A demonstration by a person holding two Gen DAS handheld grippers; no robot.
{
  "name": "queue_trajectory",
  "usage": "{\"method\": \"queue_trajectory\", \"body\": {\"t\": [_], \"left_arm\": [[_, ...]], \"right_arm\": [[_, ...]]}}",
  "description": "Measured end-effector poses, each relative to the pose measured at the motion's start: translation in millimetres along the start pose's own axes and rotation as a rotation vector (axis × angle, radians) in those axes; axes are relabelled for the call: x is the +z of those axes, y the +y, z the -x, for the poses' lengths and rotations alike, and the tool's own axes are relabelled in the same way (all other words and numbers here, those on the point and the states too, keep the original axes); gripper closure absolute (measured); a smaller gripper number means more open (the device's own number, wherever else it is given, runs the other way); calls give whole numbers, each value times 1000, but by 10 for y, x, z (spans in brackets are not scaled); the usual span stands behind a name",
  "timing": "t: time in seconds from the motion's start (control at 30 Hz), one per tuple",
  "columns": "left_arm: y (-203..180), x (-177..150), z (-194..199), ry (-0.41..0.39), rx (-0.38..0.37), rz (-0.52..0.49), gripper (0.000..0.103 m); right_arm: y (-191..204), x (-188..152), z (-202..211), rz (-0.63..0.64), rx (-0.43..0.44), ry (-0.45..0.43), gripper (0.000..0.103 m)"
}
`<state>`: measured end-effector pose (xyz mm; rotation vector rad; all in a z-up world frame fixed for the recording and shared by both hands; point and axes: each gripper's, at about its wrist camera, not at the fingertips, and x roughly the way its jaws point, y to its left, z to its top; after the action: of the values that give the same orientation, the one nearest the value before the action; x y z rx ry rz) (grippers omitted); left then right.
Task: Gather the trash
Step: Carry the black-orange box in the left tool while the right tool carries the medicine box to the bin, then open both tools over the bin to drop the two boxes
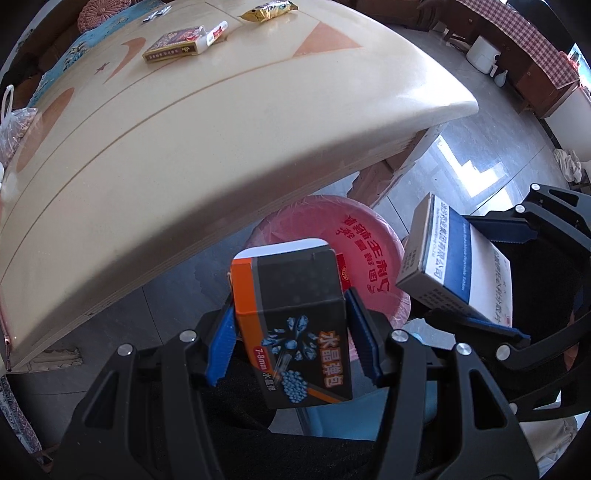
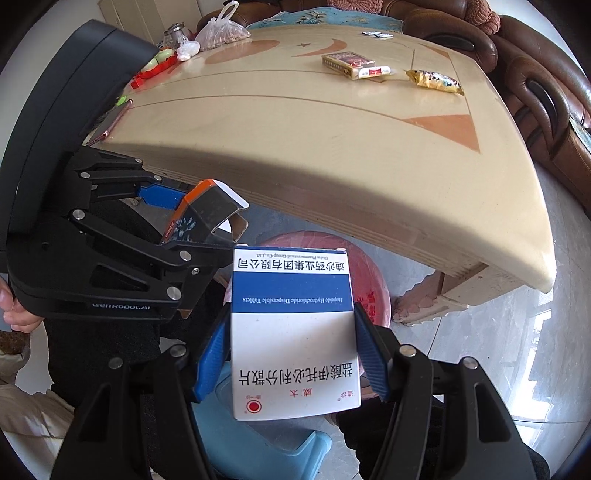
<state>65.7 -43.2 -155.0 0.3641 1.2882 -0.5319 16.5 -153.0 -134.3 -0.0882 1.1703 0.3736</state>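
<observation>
My left gripper is shut on a black and orange carton with blue crystal pictures; the same carton shows at the left of the right wrist view. My right gripper is shut on a white and blue medicine box, also seen as the medicine box at the right of the left wrist view. Both boxes hang above a bin lined with a pink bag, the pink bag lying just past the table's near edge.
The cream table still carries a card box with a cigarette pack, a yellow snack wrapper, small foil packets, a tied plastic bag and a phone. A brown sofa stands behind. A blue stool is below.
</observation>
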Motion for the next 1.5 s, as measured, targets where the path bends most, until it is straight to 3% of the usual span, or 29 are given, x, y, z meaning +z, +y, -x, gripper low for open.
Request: {"method": "queue_trajectory", "body": {"t": [1.0,1.5], "left_arm": [[-35,-133,-1400,244,-26,39,48],[64,-64,-1785,305,-46,98,48]], "right_arm": [[-431,-321,-1298,-54,-24,221,42],[-548,-382,-1852,-45,-35,315,41]]}}
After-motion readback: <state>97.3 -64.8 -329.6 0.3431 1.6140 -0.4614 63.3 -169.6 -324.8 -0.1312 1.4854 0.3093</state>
